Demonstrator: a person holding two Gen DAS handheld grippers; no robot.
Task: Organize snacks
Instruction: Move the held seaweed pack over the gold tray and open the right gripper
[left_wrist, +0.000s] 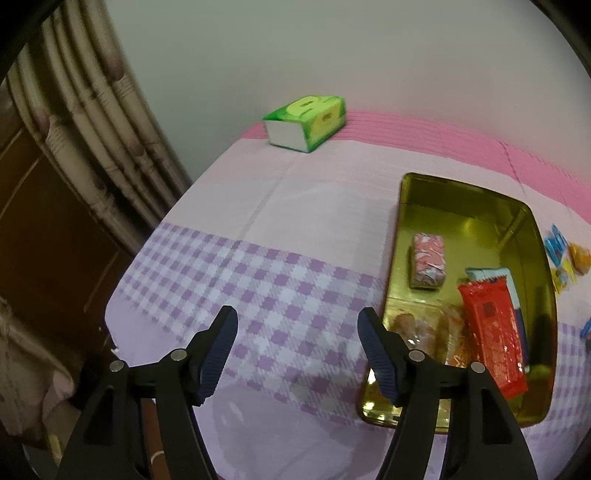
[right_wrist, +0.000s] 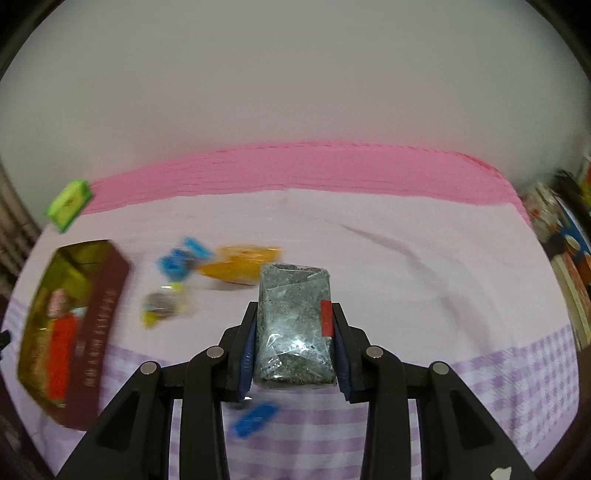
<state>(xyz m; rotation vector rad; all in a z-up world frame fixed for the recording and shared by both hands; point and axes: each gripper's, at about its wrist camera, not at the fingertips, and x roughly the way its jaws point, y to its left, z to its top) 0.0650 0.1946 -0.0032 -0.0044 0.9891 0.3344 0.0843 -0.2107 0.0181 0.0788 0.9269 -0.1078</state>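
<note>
right wrist view, centre: the right gripper clamps a grey speckled snack block in clear wrap, lifted off the pink and lilac cloth. mid-transfer, i judge; next it must swing to the gold rectangular tin at left frame and let go. the left gripper stands open, empty, beside the tin.

A bed under a pink and lilac-checked sheet is carrying everything. A gold tin, a green tissue pack, blue wrappers, an orange packet and a yellow-edged packet are lying directly on it.
</note>
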